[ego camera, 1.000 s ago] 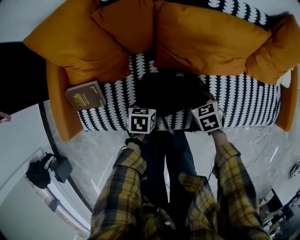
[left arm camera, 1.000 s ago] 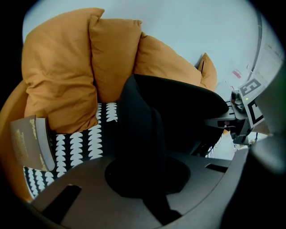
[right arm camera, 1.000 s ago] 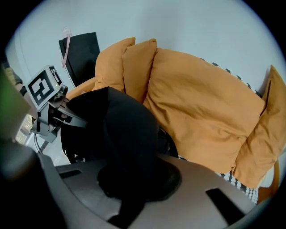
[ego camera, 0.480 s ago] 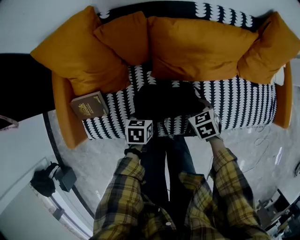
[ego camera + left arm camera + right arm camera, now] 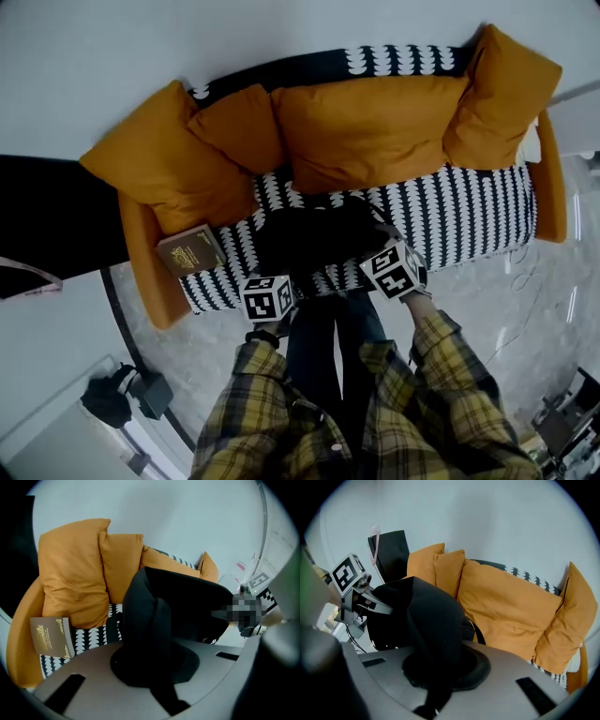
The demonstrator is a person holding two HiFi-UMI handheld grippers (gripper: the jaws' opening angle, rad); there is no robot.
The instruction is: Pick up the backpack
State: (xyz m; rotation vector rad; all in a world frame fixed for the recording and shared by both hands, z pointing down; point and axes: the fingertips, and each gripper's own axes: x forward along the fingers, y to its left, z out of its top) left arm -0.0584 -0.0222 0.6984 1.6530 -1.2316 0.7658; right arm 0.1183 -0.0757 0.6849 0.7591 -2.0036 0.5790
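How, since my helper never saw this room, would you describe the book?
Find the orange-cushioned sofa with a black-and-white seat. At its left end in the head view, by the armrest, lies the book. It alone is flat, brown and gold-printed.

A sofa (image 5: pixel 469 202) with a black-and-white scalloped seat and orange arms stands against a pale wall (image 5: pixel 234 37). Four orange cushions (image 5: pixel 366 122) lean along its back, the one at the right end upright. A brown book (image 5: pixel 192 251) with gold print lies on the seat by the left arm, just below the end cushion. Past that arm is a large black shape (image 5: pixel 47 216), too dark to make out. A dark bundle (image 5: pixel 117 398) sits on the grey floor (image 5: pixel 216 347) at lower left.
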